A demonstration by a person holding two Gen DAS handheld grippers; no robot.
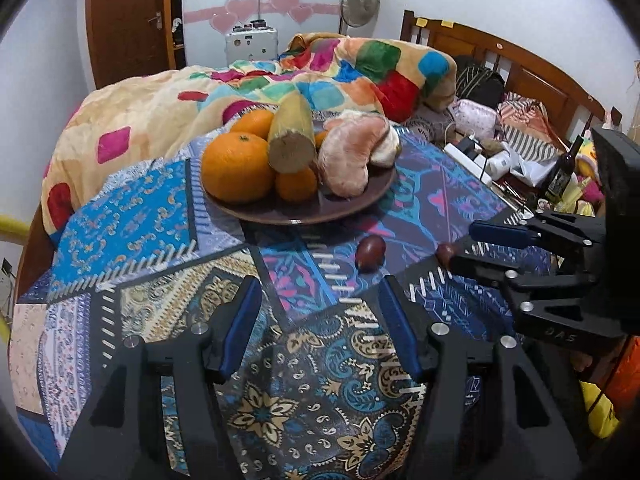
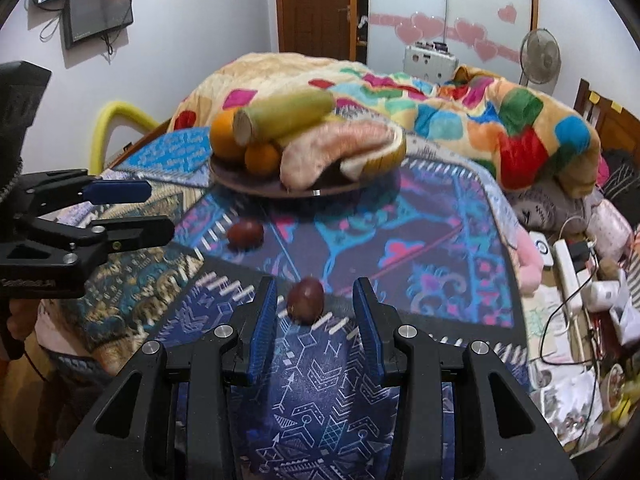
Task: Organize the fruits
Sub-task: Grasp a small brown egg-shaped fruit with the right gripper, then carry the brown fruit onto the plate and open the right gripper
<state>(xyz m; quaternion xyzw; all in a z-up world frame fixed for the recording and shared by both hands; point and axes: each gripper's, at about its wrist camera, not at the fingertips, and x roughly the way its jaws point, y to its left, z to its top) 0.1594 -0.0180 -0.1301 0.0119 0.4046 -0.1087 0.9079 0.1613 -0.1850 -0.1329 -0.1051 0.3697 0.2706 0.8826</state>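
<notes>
Right gripper (image 2: pixel 316 300) brackets a smooth, dark maroon fruit (image 2: pixel 306 295), untouched.

Ahead of the right tongs (image 2: pixel 316 312) only a passion fruit (image 2: pixel 306 300) blocks the patterned cloth (image 2: pixel 400 248); the loaded plate (image 2: pixel 280 190) stands well beyond.

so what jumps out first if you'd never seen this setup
The brown plate heaped with oranges, a cut yellow-green stalk and peeled pink pomelo, at the far side of the patchwork cloth. Nearer, two small dark fruits lie loose; the right gripper, jaws open, straddles one.
</notes>
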